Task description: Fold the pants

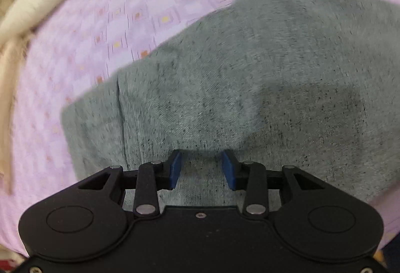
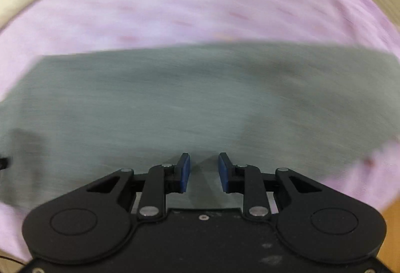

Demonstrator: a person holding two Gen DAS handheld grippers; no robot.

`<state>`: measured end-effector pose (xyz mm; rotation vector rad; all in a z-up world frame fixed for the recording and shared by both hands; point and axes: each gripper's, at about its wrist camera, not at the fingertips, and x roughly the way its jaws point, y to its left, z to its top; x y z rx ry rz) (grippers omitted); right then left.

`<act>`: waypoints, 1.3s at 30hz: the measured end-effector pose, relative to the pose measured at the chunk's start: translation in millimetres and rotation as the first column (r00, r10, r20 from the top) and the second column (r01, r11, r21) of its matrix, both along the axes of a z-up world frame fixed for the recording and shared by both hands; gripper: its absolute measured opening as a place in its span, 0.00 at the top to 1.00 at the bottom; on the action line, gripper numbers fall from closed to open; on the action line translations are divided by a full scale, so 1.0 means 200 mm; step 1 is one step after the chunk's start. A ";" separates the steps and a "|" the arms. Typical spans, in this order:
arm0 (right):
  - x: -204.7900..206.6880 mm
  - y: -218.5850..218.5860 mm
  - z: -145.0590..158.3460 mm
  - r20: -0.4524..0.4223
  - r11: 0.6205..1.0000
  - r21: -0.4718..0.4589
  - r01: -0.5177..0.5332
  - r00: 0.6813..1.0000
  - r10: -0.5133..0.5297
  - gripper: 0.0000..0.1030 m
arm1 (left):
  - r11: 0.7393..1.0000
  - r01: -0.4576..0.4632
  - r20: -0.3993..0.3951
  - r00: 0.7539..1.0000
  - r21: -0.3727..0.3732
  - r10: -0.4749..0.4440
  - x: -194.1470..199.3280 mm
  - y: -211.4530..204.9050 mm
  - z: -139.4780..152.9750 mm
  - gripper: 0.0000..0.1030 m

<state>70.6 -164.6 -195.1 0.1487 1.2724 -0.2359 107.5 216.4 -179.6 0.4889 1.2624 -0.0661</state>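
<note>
Flat speckled grey-green knit pants (image 1: 250, 78) on checked lilac bedsheet (image 1: 105, 23).

Open right claw (image 2: 204, 171), grey-green pants (image 2: 175, 103), lilac sheet (image 2: 175, 5)

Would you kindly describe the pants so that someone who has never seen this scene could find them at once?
Look for the bed covered by a lilac sheet printed with small squares, with a cream blanket bunched along its far left edge. On that sheet lie the pants, spread fairly flat. They are the only grey-green, speckled cloth there, plain against the patterned lilac.
</note>
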 end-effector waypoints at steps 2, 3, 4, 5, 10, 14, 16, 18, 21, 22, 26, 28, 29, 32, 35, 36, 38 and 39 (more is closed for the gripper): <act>-0.03 -0.12 0.05 0.048 1.000 0.016 0.005 0.999 -0.006 0.75 | 1.000 0.006 0.026 1.000 0.012 -0.006 -0.01 -0.08 0.06 0.58; -0.03 -0.17 0.08 0.090 1.000 0.021 -0.004 0.996 0.002 0.74 | 1.000 0.008 0.043 0.999 -0.003 -0.008 -0.01 -0.14 0.10 0.58; -0.01 -0.20 0.10 0.125 0.999 0.032 -0.016 0.992 0.012 0.74 | 1.000 0.009 0.057 0.998 -0.019 -0.008 -0.01 -0.21 0.14 0.58; 0.02 -0.23 0.12 0.152 0.999 0.044 -0.031 0.988 0.024 0.74 | 0.999 0.012 0.066 0.998 -0.037 -0.010 -0.01 -0.27 0.17 0.58; 0.28 -0.31 0.03 0.157 0.981 0.127 -0.144 0.980 0.123 0.73 | 0.985 0.055 0.049 0.998 -0.165 -0.048 0.02 -0.69 0.20 0.56; 0.41 -0.28 -0.07 0.229 0.968 0.052 -0.244 0.947 0.227 0.74 | 0.969 0.080 0.038 0.997 -0.233 -0.073 0.08 -0.96 0.17 0.56; 0.48 -0.32 -0.05 0.237 0.957 0.026 -0.290 0.931 0.276 0.74 | 0.958 0.104 0.028 0.995 -0.268 -0.100 0.11 -1.02 0.14 0.56; 0.47 -0.36 0.00 0.261 0.959 0.052 -0.278 0.931 0.256 0.74 | 0.940 0.151 0.030 0.988 -0.306 -0.149 0.11 -1.14 0.15 0.56; 0.34 -0.47 0.09 0.287 0.968 0.088 -0.233 0.937 0.199 0.74 | 0.921 0.221 0.034 0.974 -0.321 -0.222 0.14 -1.29 0.08 0.55; 0.29 -0.53 0.11 0.283 0.971 0.105 -0.213 0.943 0.176 0.74 | 0.927 0.226 0.035 0.973 -0.301 -0.226 0.15 -1.35 0.07 0.55; 0.06 -0.77 0.21 0.264 0.988 0.115 -0.102 0.962 0.069 0.72 | 0.955 0.169 0.017 0.985 -0.246 -0.170 0.23 -1.40 -0.01 0.50; -0.04 -0.91 0.24 0.267 0.994 0.109 -0.030 0.964 0.000 0.69 | 0.959 0.169 0.021 0.985 -0.228 -0.169 0.21 -1.42 -0.01 0.49; -0.08 -0.99 0.26 0.273 0.995 0.103 0.010 0.961 -0.037 0.68 | 0.960 0.181 0.026 0.983 -0.215 -0.179 0.19 -1.42 -0.01 0.49; -0.19 -1.19 0.28 0.265 0.995 0.052 0.090 0.959 -0.101 0.63 | 0.965 0.189 0.033 0.982 -0.180 -0.186 0.16 -1.41 -0.01 0.48; -0.26 -1.37 0.29 0.236 0.992 0.025 0.121 0.964 -0.124 0.61 | 0.975 0.146 0.024 0.989 -0.168 -0.144 0.14 -1.40 0.00 0.48; -0.24 -1.40 0.26 0.222 0.991 0.034 0.131 0.966 -0.135 0.61 | 0.978 0.132 0.023 0.991 -0.164 -0.130 0.13 -1.41 0.00 0.48; -0.25 -1.47 0.22 0.177 0.984 0.086 0.155 0.970 -0.168 0.60 | 0.982 0.108 0.021 0.994 -0.154 -0.106 0.12 -1.43 0.00 0.48; -0.25 -1.50 0.19 0.158 0.978 0.124 0.169 0.969 -0.188 0.59 | 0.984 0.097 0.020 0.995 -0.146 -0.095 0.11 -1.44 0.01 0.48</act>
